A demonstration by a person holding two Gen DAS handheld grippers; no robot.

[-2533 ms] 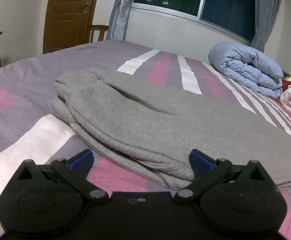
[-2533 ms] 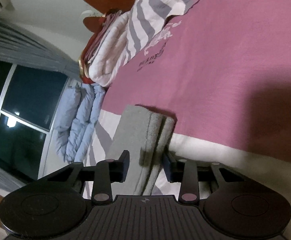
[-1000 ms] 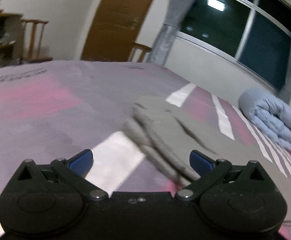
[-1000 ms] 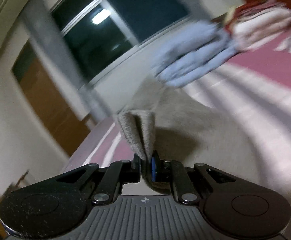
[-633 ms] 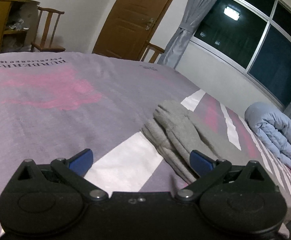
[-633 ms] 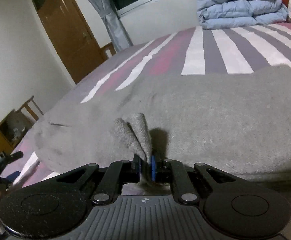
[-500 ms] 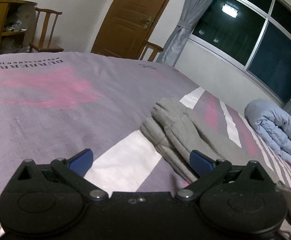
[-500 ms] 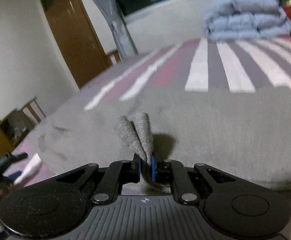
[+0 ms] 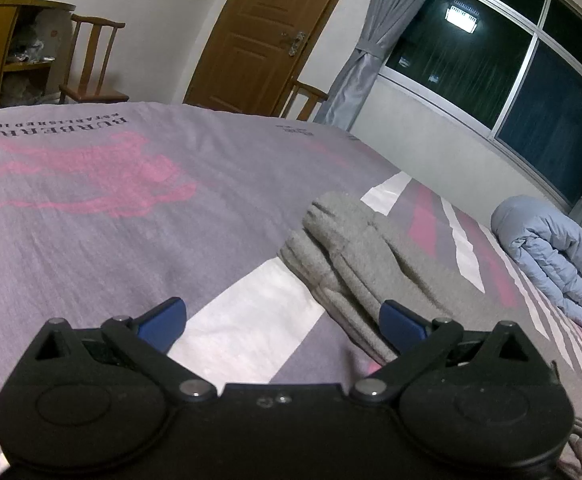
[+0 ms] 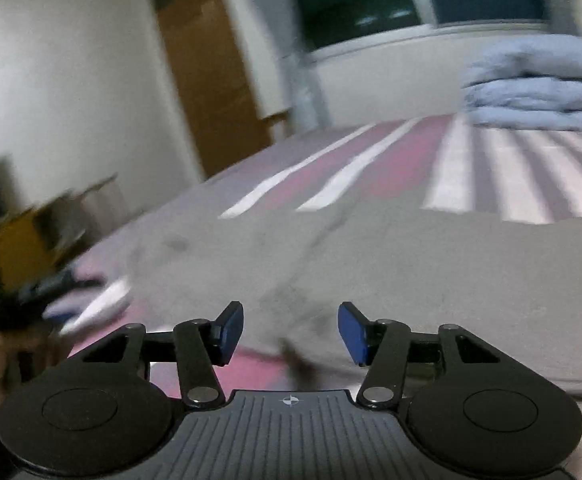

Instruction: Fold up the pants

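Note:
The grey pants (image 9: 355, 248) lie folded lengthwise on the bed, their bunched end toward the left. In the right wrist view the pants (image 10: 391, 256) spread flat across the bed in front of me, blurred. My left gripper (image 9: 281, 322) is open and empty, low over the bed beside the pants' left end. My right gripper (image 10: 291, 330) is open and empty, just above the near edge of the pants. The left gripper and the hand holding it show at the far left of the right wrist view (image 10: 7, 280).
The bed sheet (image 9: 91, 200) is purple with pink print and white stripes. A folded blue duvet (image 9: 551, 252) lies at the far right of the bed. A wooden door (image 9: 267, 36), chairs (image 9: 91, 64) and a window stand behind.
My right gripper has opened and let go of the pants' cuff, which has dropped onto the rest of the pants. The left gripper has barely moved.

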